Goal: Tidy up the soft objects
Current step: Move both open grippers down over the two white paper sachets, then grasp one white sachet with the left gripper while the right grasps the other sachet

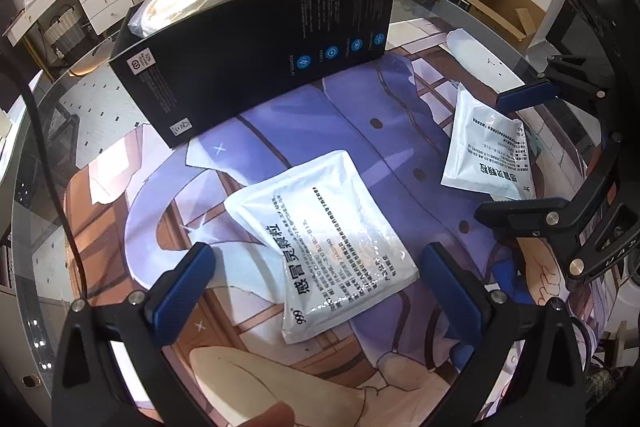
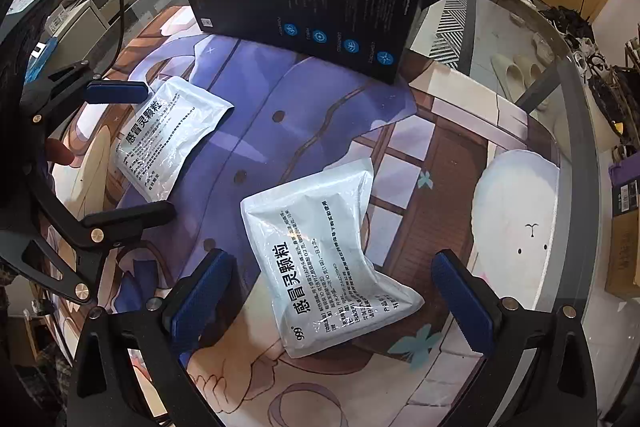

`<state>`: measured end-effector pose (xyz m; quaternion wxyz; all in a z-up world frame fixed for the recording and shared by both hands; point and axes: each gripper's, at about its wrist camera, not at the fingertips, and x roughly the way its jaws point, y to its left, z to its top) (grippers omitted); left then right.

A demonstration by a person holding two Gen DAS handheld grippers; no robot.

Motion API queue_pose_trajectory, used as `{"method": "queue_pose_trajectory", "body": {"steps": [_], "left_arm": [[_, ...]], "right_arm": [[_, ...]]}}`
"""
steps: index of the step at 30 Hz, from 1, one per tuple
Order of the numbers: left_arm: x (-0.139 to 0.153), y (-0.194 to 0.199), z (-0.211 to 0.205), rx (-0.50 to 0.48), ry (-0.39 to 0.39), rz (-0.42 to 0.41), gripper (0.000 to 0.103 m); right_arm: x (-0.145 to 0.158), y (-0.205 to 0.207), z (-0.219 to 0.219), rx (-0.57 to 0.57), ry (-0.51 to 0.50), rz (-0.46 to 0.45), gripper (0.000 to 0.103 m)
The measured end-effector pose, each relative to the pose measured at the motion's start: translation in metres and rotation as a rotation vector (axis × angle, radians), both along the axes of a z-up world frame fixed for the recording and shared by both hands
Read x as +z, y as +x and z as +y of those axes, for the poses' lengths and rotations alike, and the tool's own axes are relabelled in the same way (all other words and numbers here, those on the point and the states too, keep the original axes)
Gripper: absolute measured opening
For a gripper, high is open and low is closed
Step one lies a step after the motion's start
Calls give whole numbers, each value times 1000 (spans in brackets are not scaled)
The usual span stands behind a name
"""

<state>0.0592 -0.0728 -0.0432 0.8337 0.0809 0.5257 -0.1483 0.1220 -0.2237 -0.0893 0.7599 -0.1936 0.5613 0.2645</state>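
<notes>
White sachets (image 1: 326, 247) (image 2: 320, 259), black print. Black box (image 1: 256, 67), blue round icons. Mat (image 1: 360, 131) purple, brown cartoon print. Gripper pads (image 1: 184, 287) blue.

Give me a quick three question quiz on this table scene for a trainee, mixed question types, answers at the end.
1. True or false: the left tool is shut on a sachet.
2. How many white sachets lie on the mat outside the black box?
3. Which sachet is in front of the right tool: A, the near sachet, or B, the far sachet?

Key: 1 false, both tools are open and hold nothing; 2 two; 3 A.
</notes>
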Motion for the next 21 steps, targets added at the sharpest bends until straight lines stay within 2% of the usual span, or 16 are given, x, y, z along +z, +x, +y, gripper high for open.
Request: {"method": "queue_pose_trajectory", "body": {"steps": [17, 21], "left_arm": [[-1, 5, -3, 39, 6, 20, 101], [3, -1, -3, 38, 1, 7, 88]], "right_arm": [[0, -2, 2, 7, -1, -8, 101], [4, -7, 4, 20, 5, -15, 92]]}}
